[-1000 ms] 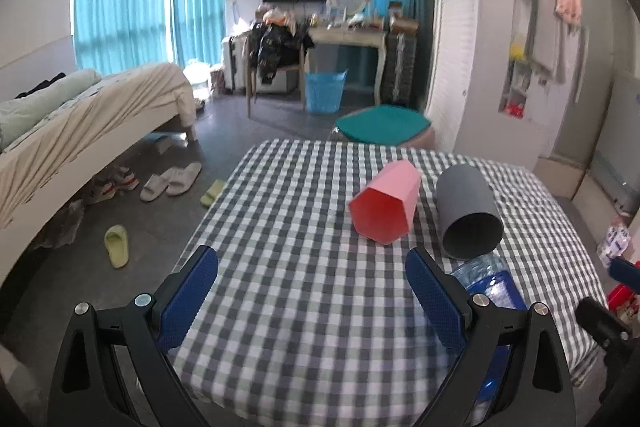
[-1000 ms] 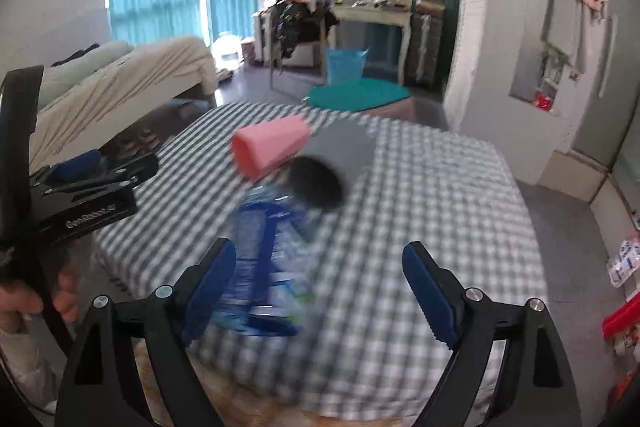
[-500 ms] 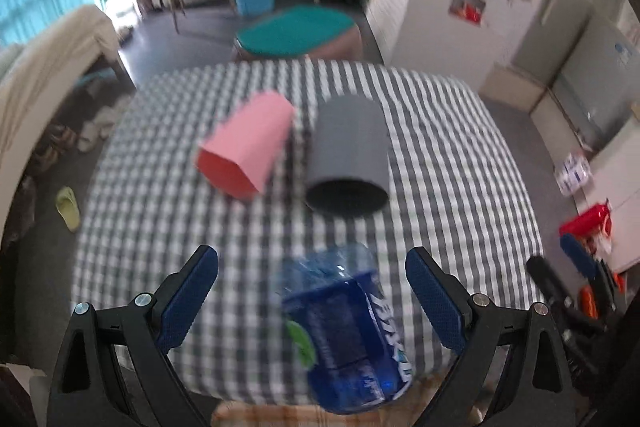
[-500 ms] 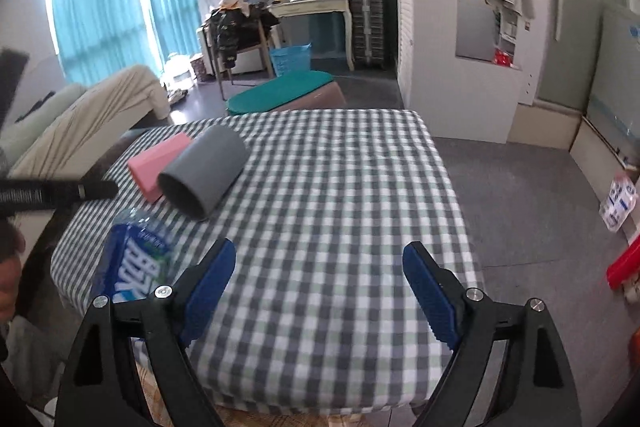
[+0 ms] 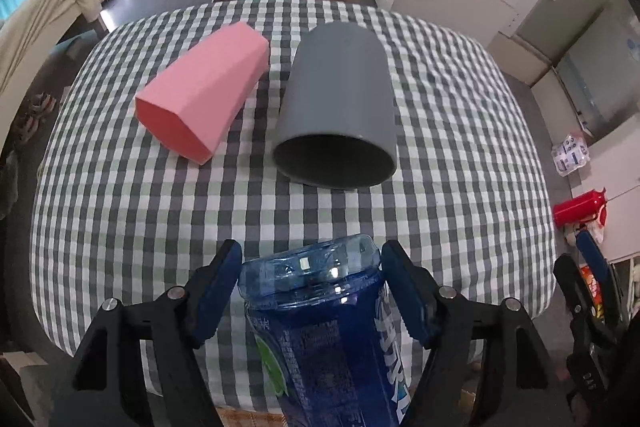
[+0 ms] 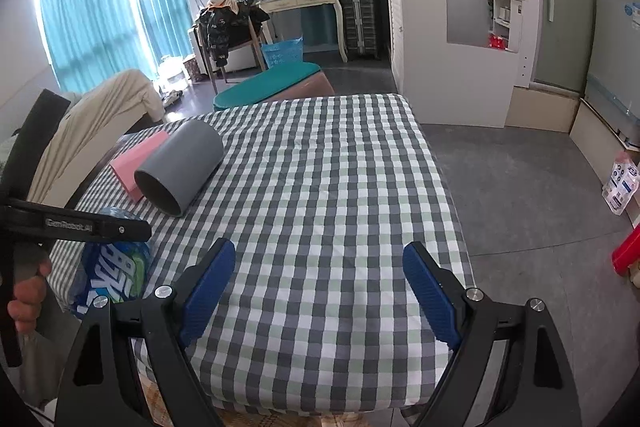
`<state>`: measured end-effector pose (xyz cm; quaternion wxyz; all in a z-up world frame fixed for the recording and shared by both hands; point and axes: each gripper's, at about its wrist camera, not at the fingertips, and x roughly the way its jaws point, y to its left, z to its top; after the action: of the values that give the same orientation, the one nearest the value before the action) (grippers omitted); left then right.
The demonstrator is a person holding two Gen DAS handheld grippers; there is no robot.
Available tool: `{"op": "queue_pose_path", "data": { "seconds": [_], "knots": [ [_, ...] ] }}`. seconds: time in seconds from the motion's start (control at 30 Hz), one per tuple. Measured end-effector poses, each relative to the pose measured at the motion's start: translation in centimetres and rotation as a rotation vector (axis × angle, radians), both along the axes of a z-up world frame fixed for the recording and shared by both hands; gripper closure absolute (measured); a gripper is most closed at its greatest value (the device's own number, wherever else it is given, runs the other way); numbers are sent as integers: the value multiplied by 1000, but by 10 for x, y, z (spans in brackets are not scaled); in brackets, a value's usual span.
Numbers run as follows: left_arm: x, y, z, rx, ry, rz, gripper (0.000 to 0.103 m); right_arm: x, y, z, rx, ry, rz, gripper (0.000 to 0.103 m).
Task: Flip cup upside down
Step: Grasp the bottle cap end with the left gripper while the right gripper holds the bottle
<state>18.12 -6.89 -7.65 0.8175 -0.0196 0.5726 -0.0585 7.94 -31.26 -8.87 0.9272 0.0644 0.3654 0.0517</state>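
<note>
I read the left gripper (image 5: 311, 287) as clamped on the translucent blue plastic cup with a printed label (image 5: 324, 339), which lies on its side at the near edge of the checked tablecloth (image 5: 460, 131). The right gripper (image 6: 319, 283) hangs wide over bare cloth, holding nothing. Risks, in my judgement: the smooth wall may slip between the pads during rotation, dropping the cup off the edge. A wide swing could strike the grey cylindrical cup (image 5: 336, 107) or the pink faceted cup (image 5: 200, 99) lying nearby.
</note>
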Motion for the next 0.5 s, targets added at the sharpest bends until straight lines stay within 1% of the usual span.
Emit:
{"op": "queue_pose_path", "data": {
  "seconds": [0.07,0.17,0.2,0.23,0.3,0.4,0.5],
  "knots": [
    [-3,1,11,11,-48,-11,29,1,1,0,1,-2,-6,17],
    [-13,-1,38,28,-203,-23,29,-1,3,-1,2,-1,-9,17],
    [-19,-2,45,43,-256,-26,29,-1,5,-2,0,-1,-5,17],
    [-27,-5,53,70,-334,-26,29,-1,8,-2,-3,-1,-1,17],
    [-38,-7,62,103,-435,-25,29,-2,13,-2,-8,-2,9,17],
    [-50,-6,61,97,-468,-31,31,-3,17,-2,-12,2,16,17],
    [-56,-8,59,111,-496,-49,31,-5,17,-3,-16,4,4,17]
  ]
}}
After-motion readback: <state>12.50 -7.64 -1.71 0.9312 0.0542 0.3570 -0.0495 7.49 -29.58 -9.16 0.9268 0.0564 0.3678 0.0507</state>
